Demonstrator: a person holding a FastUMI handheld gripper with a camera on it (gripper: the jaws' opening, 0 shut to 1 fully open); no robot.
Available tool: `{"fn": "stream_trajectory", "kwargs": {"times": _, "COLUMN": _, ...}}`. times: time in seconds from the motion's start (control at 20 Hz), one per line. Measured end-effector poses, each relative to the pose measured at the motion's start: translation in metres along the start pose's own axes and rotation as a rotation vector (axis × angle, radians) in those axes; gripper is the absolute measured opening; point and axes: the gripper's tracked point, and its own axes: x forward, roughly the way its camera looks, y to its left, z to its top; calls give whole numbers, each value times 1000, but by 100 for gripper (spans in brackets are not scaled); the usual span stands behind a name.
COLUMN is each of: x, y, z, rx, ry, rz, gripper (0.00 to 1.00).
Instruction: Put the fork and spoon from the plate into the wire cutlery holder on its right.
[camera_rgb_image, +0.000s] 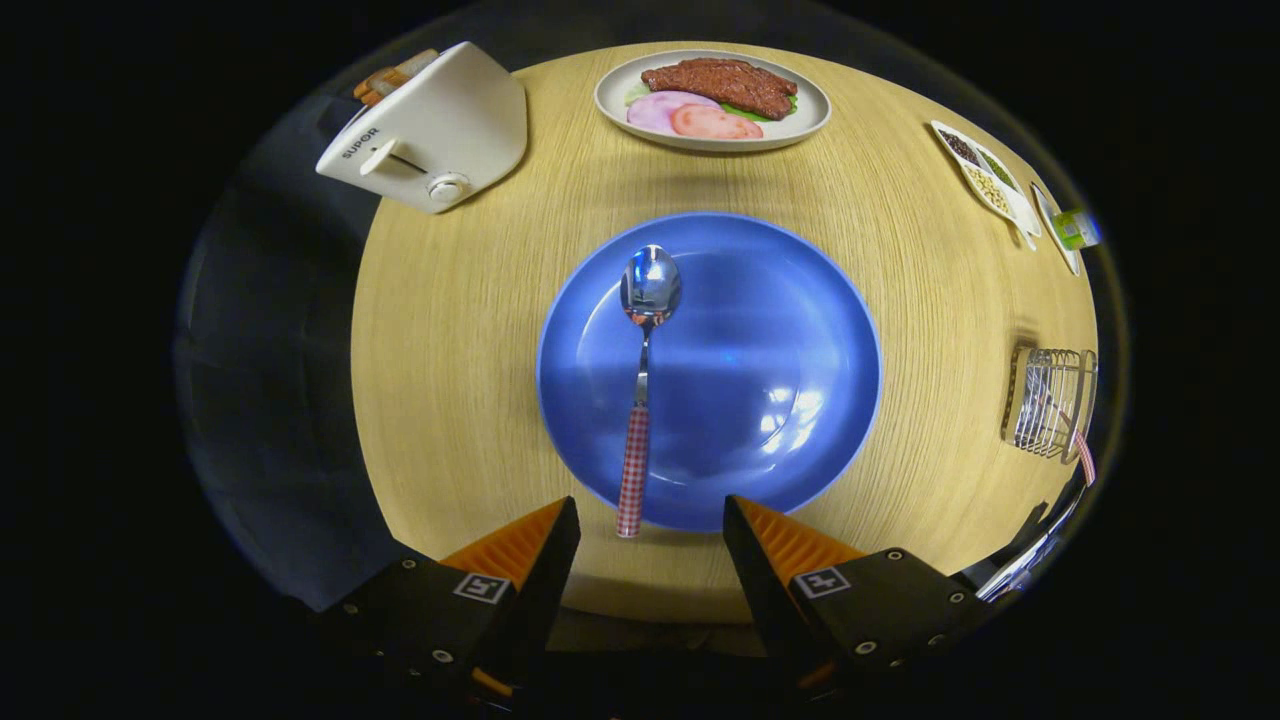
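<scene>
A round, pale wood tabletop (470, 330) sits against a dark booth wall, and things on it run from a white toaster (430, 130) with bread in its slots at the far left, through a white plate of sliced meat and vegetables (712, 100) at the far middle, to a divided condiment dish (985, 175) at the far right. In the centre lies the blue plate (760, 340), and on its left half rests the spoon (642, 385), bowl pointing away and its red-checked handle reaching over the near rim toward the hand-held gripper (650, 525). The gripper's fingers are spread apart and hold nothing; the handle's end lies just ahead of them, nearer the left finger. To the right of the plate, well apart from it, stands the wire cutlery holder (1050, 400), with what looks like a red-checked handle already leaning out of it, probably the fork. The step in hand appears to be picking up the spoon. To do it well, shift slightly left so the handle is centred between the fingers, come down low, close on the checked part rather than the thin metal neck, and lift level before carrying it right.
</scene>
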Motion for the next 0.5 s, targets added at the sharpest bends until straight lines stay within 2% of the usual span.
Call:
{"fn": "stream_trajectory", "kwargs": {"times": 0.2, "x": 17, "y": -3, "z": 3, "rx": 12, "ry": -8, "rz": -47, "gripper": 74}}
{"fn": "stream_trajectory", "kwargs": {"times": 0.4, "x": 32, "y": -3, "z": 1, "rx": 38, "ry": 1, "rz": -69, "gripper": 51}}
{"fn": "stream_trajectory", "kwargs": {"times": 0.45, "x": 35, "y": -4, "z": 1, "rx": 40, "ry": 1, "rz": -74, "gripper": 38}}
{"fn": "stream_trajectory", "kwargs": {"times": 0.5, "x": 38, "y": -4, "z": 1, "rx": 40, "ry": -1, "rz": -74, "gripper": 32}}
